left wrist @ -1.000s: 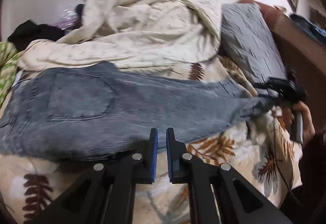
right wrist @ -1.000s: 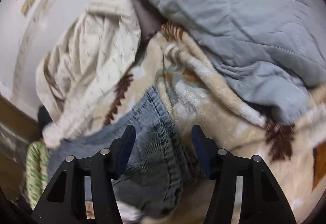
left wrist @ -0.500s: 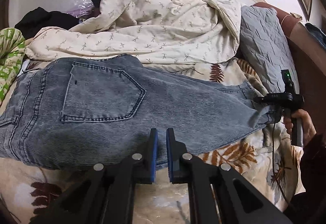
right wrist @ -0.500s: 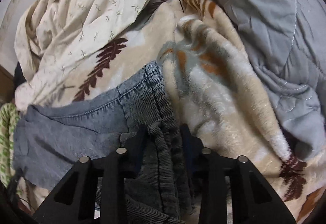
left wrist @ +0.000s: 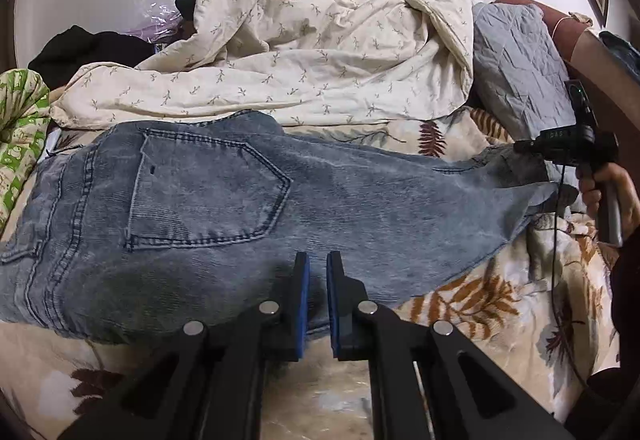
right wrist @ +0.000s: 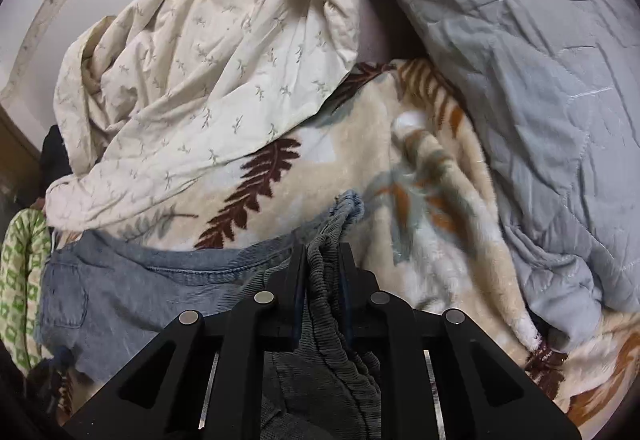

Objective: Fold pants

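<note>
right gripper clamps the jeans hem

the right gripper [right wrist: 323,264] had its jaws wide either side of the jeans [left wrist: 224,216] hem a second ago; they have just been closing and now pinch the bunched hem [right wrist: 340,224] between them. the leg end, flat on the fleece blanket [right wrist: 360,144] before, is gathered and lifted slightly (seen from the left wrist). the left gripper [left wrist: 317,296] has edged over the denim's near edge.

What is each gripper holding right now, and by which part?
The right gripper, whose jaws have just been closing, is clamped on the jeans at the bunched hem end of the leg. The left gripper is shut with nothing between its pads.
</note>
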